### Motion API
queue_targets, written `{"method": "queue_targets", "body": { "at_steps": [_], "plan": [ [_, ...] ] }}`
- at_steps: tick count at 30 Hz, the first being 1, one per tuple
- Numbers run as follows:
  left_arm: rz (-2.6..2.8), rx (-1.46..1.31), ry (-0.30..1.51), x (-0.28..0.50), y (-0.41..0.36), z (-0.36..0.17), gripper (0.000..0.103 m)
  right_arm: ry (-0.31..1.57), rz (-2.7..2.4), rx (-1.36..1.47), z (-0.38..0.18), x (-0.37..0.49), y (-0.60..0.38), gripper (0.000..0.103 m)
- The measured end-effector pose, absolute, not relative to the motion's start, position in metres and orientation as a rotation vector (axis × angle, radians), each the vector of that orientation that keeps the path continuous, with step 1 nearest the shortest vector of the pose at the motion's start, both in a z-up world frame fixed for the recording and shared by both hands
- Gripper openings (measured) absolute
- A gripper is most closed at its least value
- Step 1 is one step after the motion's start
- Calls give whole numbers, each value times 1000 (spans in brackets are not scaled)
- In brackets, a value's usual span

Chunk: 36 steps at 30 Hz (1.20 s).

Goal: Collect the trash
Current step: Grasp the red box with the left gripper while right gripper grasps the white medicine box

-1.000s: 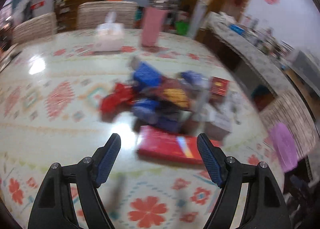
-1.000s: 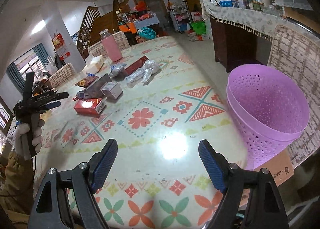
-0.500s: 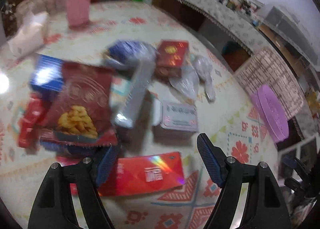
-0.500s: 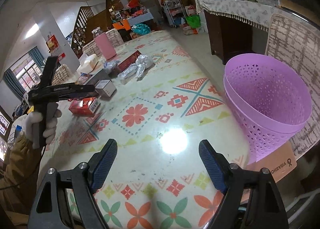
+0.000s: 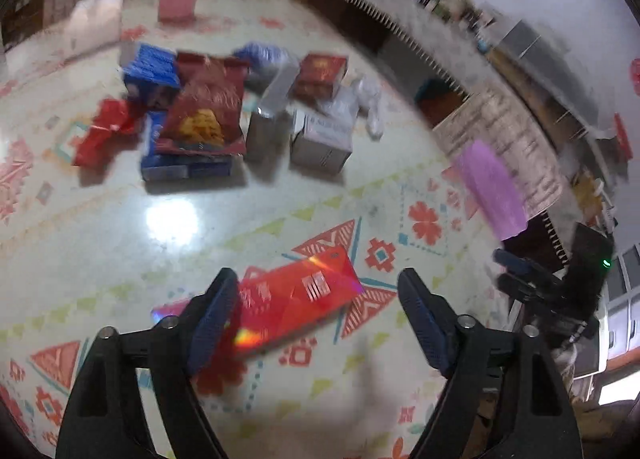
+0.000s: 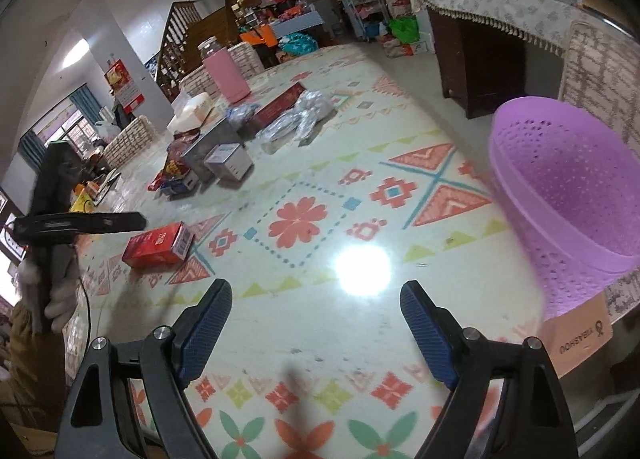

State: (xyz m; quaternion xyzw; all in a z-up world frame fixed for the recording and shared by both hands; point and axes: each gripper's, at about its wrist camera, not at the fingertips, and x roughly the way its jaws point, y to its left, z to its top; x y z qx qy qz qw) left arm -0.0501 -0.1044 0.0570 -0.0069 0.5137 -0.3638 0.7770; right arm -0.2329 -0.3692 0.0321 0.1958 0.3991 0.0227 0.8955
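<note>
We hover left claw [image 5: 316,315] over red box [image 5: 298,301] on desk [image 5: 120,239], jaws opening, box between them, ungripped. Right claw [image 6: 316,329] opening too, empty, nothing between. Purple basket [image 6: 568,203] waits at desk edge, probably for drop-off. Remaining trash pile [image 5: 208,115] beyond.

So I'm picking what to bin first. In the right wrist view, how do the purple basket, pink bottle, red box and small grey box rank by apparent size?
1. Purple basket, clearly largest, though nearest.
2. Red box.
3. Pink bottle and grey box look alike; the bottle is farther, so unsure.
</note>
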Motion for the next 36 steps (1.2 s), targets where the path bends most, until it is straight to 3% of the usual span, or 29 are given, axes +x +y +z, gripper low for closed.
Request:
{"method": "queue_targets", "body": {
  "at_steps": [7, 18, 19, 20, 21, 30, 36],
  "plan": [
    [-798, 297, 947, -56, -129, 54, 85, 837, 96, 381, 35, -222, -344, 90],
    [-903, 430, 1031, -70, -136, 21, 85, 852, 83, 305, 44, -213, -327, 90],
    [-877, 420, 1037, -70, -133, 21, 76, 853, 91, 295, 45, -208, -325, 90],
    [-842, 411, 1046, -69, -130, 21, 46, 855, 98, 285, 46, -203, -323, 90],
    [-809, 396, 1050, -68, -125, 22, 40, 855, 106, 276, 47, -197, -320, 90],
    [-695, 124, 1061, -52, -86, 23, 39, 852, 211, 193, 54, -115, -290, 90],
    [-690, 85, 1068, -50, -77, 21, 39, 862, 210, 62, 52, -51, -263, 90]
  ]
}}
